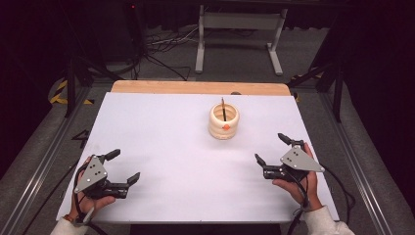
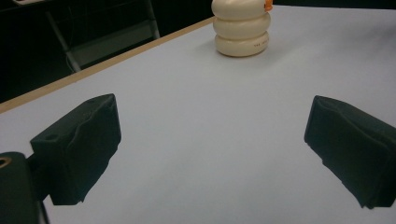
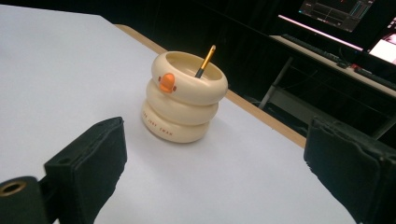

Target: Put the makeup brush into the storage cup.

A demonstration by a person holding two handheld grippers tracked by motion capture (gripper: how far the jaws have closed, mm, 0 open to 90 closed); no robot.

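A cream ringed pen holder point(image 1: 224, 121) with an orange beak stands on the white table sheet point(image 1: 186, 147), right of centre toward the back. A dark pen with a yellow tip point(image 1: 223, 108) leans inside it. The same holder point(image 3: 183, 97) is near in the right gripper view, with the pen point(image 3: 205, 61) sticking out, and farther off as the holder point(image 2: 242, 27) in the left gripper view. My left gripper point(image 1: 123, 167) rests open at the front left. My right gripper point(image 1: 272, 148) is open at the front right. Both hold nothing.
A wooden table edge point(image 1: 195, 87) runs along the back of the sheet. Behind it are a white metal stand point(image 1: 240, 34) and cables on the floor. Monitors point(image 3: 341, 9) and a keyboard sit on a desk beyond the table in the right gripper view.
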